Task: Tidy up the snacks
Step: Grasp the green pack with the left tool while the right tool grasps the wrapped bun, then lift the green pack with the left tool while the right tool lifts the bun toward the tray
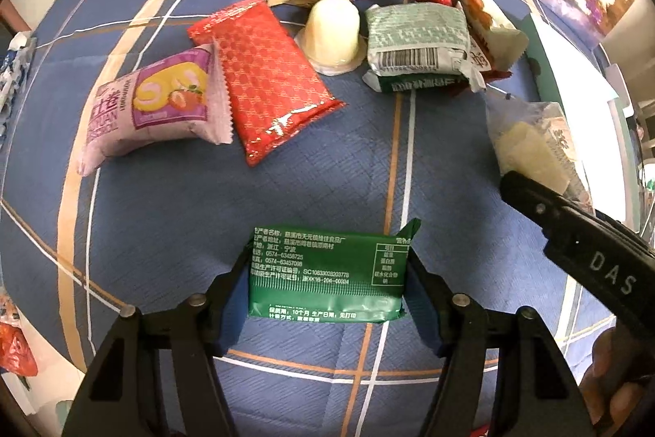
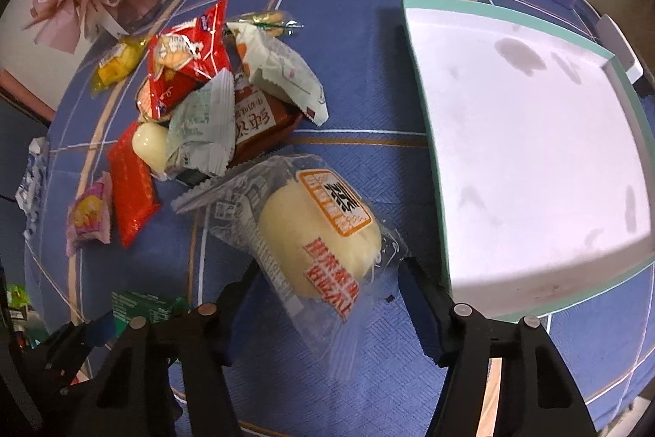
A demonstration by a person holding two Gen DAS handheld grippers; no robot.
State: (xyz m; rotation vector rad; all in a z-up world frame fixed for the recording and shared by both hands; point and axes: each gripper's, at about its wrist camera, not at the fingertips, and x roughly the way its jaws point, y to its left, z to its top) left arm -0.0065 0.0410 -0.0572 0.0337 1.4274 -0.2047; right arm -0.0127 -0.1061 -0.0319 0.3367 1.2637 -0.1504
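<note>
The tabletop, under a blue checked cloth, carries everything. Largest on it is the white tray with a teal rim, bare inside – probably where the snacks are meant to go, since it sits just beside the heap. The loose heap of snack packets lies well left of it, unsorted.

The right hand-held gripper straddles the clear-wrapped pale bun, its pads against the wrapper's sides; it appears to grip the bun, which lies near the tray's edge. The left hand-held gripper is clamped on the green packet, held off the cloth.

Only the right wrist view shows the tray – the left one shows the packet's printed back, the pink roll-cake packet and the jelly cup plainly.
</note>
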